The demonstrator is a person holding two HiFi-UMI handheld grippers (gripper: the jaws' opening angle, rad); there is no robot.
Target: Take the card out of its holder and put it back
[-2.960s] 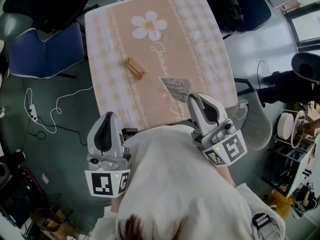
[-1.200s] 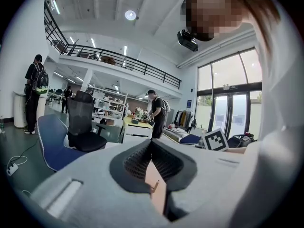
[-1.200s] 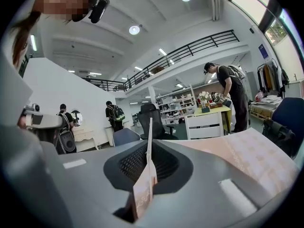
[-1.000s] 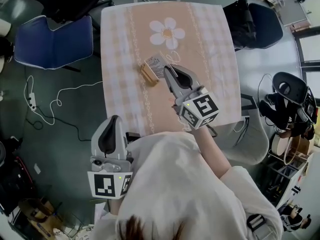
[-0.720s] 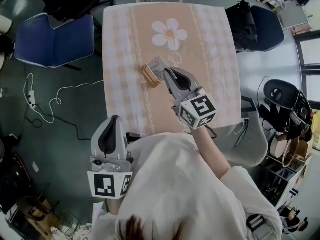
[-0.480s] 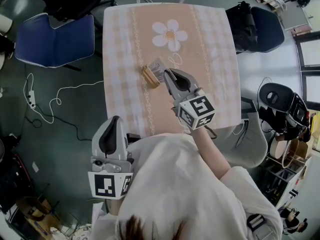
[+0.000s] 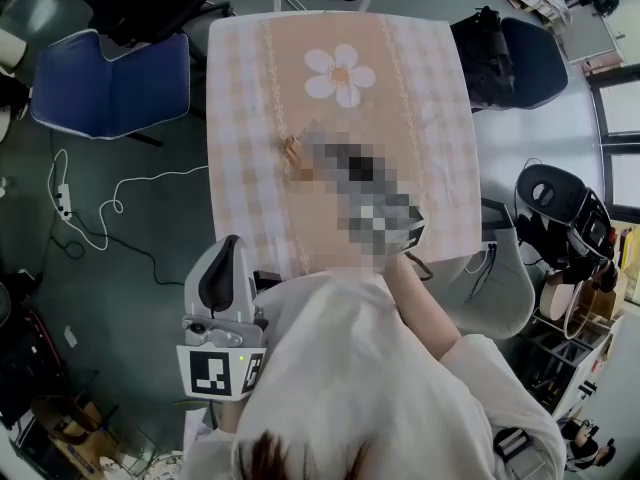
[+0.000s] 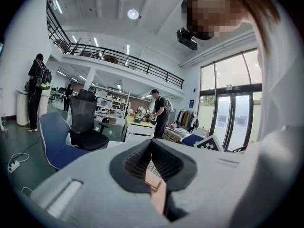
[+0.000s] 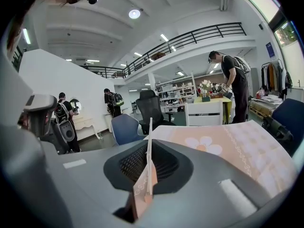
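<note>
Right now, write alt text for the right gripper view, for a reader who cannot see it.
The right gripper is shut on a thin card, seen edge-on and upright between its dark ridged pads. Beyond lies a peach checked tablecloth with a white flower; behind it are chairs and people standing in a bright office.
</note>
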